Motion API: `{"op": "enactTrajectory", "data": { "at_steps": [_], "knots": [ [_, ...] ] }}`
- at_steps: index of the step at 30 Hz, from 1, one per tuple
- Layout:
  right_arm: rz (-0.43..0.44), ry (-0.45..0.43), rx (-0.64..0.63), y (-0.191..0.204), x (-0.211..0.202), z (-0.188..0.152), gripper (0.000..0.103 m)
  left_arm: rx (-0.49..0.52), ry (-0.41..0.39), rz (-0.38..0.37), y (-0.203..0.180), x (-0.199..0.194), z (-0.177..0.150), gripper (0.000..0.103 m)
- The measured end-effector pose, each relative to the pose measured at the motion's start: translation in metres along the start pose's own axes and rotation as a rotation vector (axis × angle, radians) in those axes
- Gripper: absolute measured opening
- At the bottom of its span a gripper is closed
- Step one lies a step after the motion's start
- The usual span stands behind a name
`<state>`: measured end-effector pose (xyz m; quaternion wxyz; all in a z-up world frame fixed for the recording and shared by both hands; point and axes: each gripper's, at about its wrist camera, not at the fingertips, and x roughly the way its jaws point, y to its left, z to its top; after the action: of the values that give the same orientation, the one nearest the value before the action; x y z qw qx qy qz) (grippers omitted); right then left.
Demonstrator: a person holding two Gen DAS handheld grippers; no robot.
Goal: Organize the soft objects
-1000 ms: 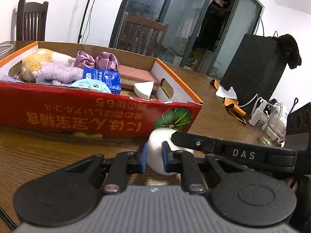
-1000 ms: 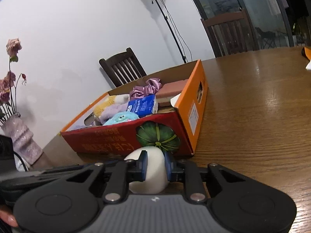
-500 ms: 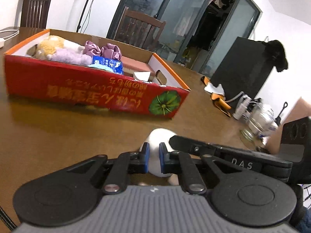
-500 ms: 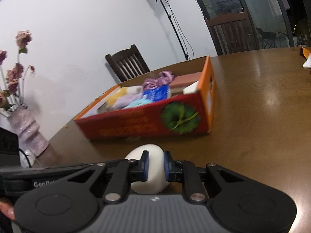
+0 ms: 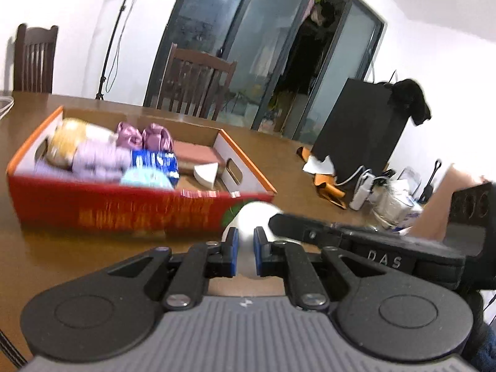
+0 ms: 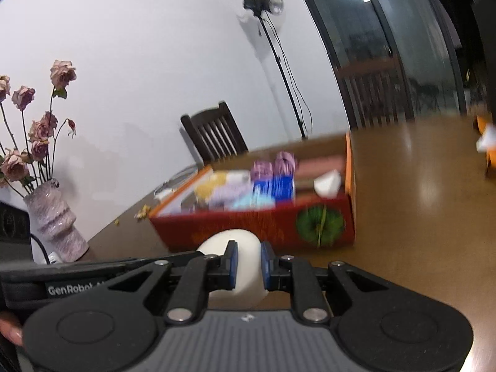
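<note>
Egg-shaped white foam (image 6: 240, 255) seemingly upright between fingers (image 6: 232, 265).

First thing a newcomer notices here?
The white egg-shaped soft ball, pinched by both the left tongs and right tongs at once, low in front of the red box. Behind it, that box sits on the wooden table, packed with plush items.

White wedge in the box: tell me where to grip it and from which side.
Grip the white wedge across its two flat faces, coming from above: it lies low at the red box's near end by the handle cutout, with walls blocking side approaches.
</note>
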<state>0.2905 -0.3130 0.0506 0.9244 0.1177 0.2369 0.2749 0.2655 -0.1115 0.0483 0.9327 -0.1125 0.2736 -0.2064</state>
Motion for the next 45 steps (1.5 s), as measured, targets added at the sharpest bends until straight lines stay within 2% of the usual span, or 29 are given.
{"op": "enactTrajectory", "data": {
  "at_steps": [3, 8, 12, 17, 22, 24, 26, 34, 36, 39, 40, 41, 42, 44, 45],
  "knots": [
    [-0.017, -0.016, -0.039, -0.007, 0.02, 0.031, 0.015, 0.01, -0.024, -0.005, 0.009, 0.021, 0.032, 0.011],
    [-0.023, 0.025, -0.023, -0.034, 0.07, 0.071, 0.015, 0.003, 0.011, -0.002, 0.033, 0.071, 0.07, 0.011],
    [-0.048, 0.094, -0.002, -0.054, 0.114, 0.081, 0.015, -0.016, 0.076, 0.013, 0.054, 0.112, 0.079, 0.011],
    [-0.077, 0.162, -0.056, -0.058, 0.148, 0.074, 0.016, -0.01, 0.137, 0.008, 0.073, 0.137, 0.071, 0.012],
    [-0.117, 0.202, -0.103, -0.056, 0.158, 0.067, 0.021, 0.004, 0.147, -0.006, 0.079, 0.141, 0.066, 0.022],
    [-0.116, 0.2, -0.114, -0.054, 0.157, 0.067, 0.033, 0.002, 0.139, -0.013, 0.081, 0.139, 0.067, 0.025],
    [-0.118, 0.202, -0.122, -0.053, 0.157, 0.067, 0.036, 0.002, 0.125, -0.009, 0.081, 0.135, 0.07, 0.03],
    [-0.137, 0.146, -0.137, -0.046, 0.133, 0.083, 0.038, 0.032, 0.067, 0.07, 0.083, 0.1, 0.082, 0.038],
    [-0.141, 0.131, -0.154, -0.038, 0.123, 0.087, 0.04, 0.057, 0.039, 0.109, 0.081, 0.085, 0.084, 0.043],
    [-0.147, 0.105, -0.178, -0.026, 0.106, 0.093, 0.047, 0.089, -0.026, 0.171, 0.078, 0.058, 0.083, 0.066],
    [-0.151, 0.098, -0.185, -0.022, 0.101, 0.094, 0.051, 0.097, -0.05, 0.202, 0.077, 0.05, 0.082, 0.077],
    [-0.158, 0.089, -0.194, -0.017, 0.095, 0.095, 0.057, 0.107, -0.081, 0.241, 0.076, 0.04, 0.08, 0.085],
    [-0.164, 0.081, -0.203, -0.013, 0.09, 0.095, 0.061, 0.115, -0.108, 0.27, 0.076, 0.031, 0.078, 0.088],
    [-0.18, 0.069, -0.225, -0.005, 0.083, 0.093, 0.079, 0.122, -0.149, 0.319, 0.077, 0.015, 0.075, 0.103],
    [-0.194, 0.054, -0.249, 0.001, 0.079, 0.091, 0.084, 0.127, -0.177, 0.346, 0.077, 0.007, 0.071, 0.103]
  ]
}}
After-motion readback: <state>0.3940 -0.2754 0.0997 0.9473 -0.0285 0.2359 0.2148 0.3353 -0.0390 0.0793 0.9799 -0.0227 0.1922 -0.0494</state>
